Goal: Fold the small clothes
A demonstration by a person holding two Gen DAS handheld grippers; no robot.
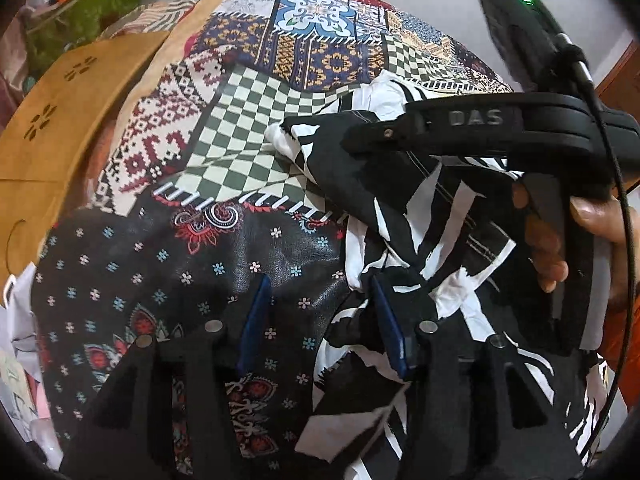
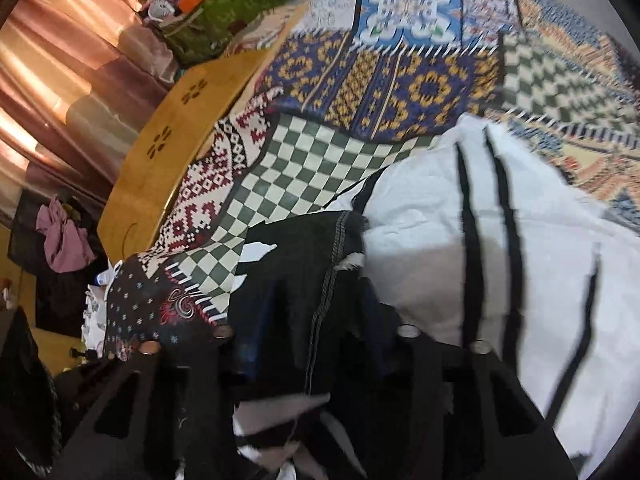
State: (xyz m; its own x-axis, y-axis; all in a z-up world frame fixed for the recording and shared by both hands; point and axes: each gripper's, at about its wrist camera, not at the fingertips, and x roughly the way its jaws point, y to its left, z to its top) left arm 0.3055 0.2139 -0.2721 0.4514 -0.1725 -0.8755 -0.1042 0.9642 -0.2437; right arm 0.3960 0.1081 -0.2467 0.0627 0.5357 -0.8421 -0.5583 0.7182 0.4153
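My left gripper (image 1: 320, 320) stands wide above the black-and-white garment (image 1: 420, 216) near the bed's (image 1: 248, 128) edge; my right gripper (image 2: 316, 332) pinches its hem for folding.

A black-and-white garment (image 1: 420, 240) lies rumpled over the right half of a patchwork bedspread (image 1: 248, 128), its folds rising into the path of the left gripper (image 1: 320, 320), whose blue fingers stand apart just above cloth. The right gripper (image 1: 360, 140) and the hand (image 1: 560, 240) holding it cross the garment from the right, blocking that side. Bare bedspread stretches left and ahead. A tan wooden board (image 1: 60, 128) walls the bed's left edge, clutter (image 2: 224, 12) beyond.
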